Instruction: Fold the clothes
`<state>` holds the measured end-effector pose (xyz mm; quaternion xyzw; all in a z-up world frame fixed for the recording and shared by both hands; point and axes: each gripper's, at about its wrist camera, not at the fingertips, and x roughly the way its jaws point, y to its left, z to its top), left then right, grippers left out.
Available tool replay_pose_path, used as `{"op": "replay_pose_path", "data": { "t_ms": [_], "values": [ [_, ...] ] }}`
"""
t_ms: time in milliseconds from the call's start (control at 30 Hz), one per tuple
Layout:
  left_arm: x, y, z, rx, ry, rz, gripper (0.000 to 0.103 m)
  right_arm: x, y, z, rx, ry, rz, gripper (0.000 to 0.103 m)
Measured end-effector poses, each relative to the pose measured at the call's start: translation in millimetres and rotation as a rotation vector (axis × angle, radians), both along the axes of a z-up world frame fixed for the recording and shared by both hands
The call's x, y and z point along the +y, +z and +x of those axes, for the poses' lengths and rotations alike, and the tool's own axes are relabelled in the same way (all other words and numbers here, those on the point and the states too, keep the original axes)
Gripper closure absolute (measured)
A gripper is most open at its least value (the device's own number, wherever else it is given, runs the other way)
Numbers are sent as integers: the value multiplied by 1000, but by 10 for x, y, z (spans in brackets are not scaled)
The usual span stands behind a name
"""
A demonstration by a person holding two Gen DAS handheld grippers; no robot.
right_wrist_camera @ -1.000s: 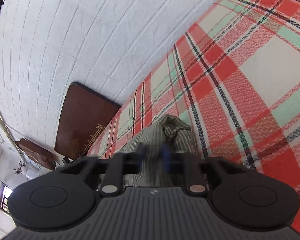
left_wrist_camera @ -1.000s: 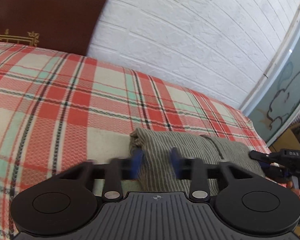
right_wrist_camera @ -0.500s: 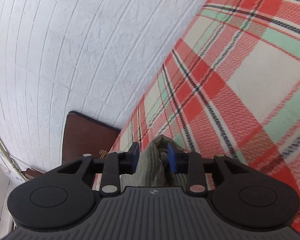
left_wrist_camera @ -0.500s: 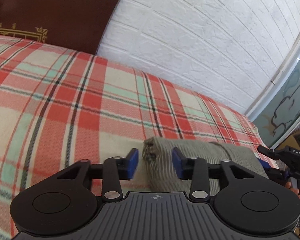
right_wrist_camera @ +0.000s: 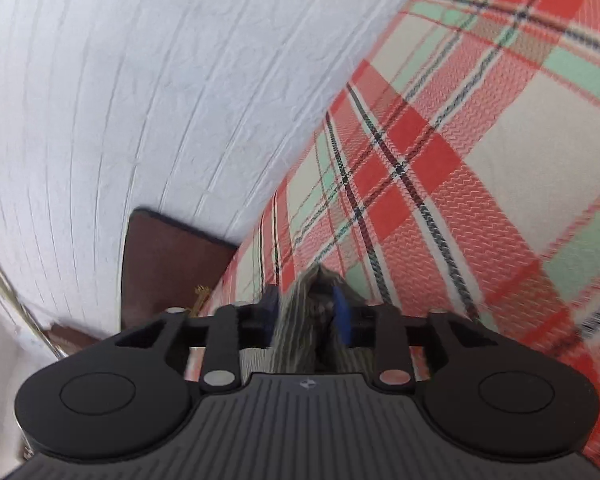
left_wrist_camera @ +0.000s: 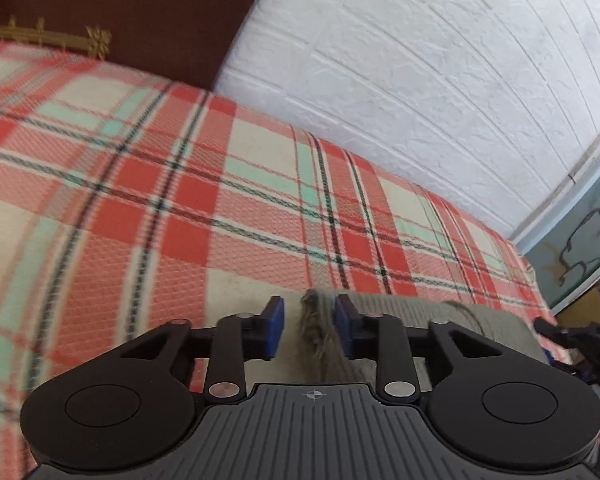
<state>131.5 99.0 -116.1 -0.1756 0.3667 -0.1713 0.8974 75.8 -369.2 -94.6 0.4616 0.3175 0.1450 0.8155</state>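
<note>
At the bottom centre of the left wrist view, the left gripper [left_wrist_camera: 308, 330] stands apart around the end of the folded striped garment [left_wrist_camera: 412, 314] on the plaid blanket [left_wrist_camera: 140, 208]. The right gripper [right_wrist_camera: 306, 312] also straddles the cloth; whether it pinches, I cannot tell.

A bed [left_wrist_camera: 112, 216] is covered by a plaid blanket [left_wrist_camera: 260, 208] in red, cream and mint with dark lines. A folded grey-green striped garment [left_wrist_camera: 412, 312] is laid directly on the blanket near its edge.
</note>
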Motion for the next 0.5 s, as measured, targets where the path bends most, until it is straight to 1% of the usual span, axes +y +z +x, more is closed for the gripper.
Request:
{"op": "replay_pose_path", "data": {
  "t_ms": [33,67,100,167,233,300,400,433,500],
  "values": [
    [31,34,-94,-8,-9,14,56,-9,28,-87,-4,17,-29,40],
    [54,52,-192,-9,-28,14,52,-18,53,-167,-5,34,-51,38],
    [74,67,-287,-10,-47,14,45,-30,67,-226,1,51,-54,37],
    [80,49,-422,1,-84,16,39,-51,99,-341,12,87,-59,37],
    [85,32,-558,11,-120,19,37,-20,152,-381,23,132,-60,27],
    [96,-2,-619,26,-137,7,29,36,207,-343,40,172,-104,25],
    [124,-100,-554,76,-129,-48,27,61,226,-243,104,211,-167,25],
    [129,-134,-523,94,-127,-68,27,50,201,-208,135,229,-159,25],
    [75,-170,-478,95,-147,-95,27,12,133,-170,199,269,-108,22]
  ]
}}
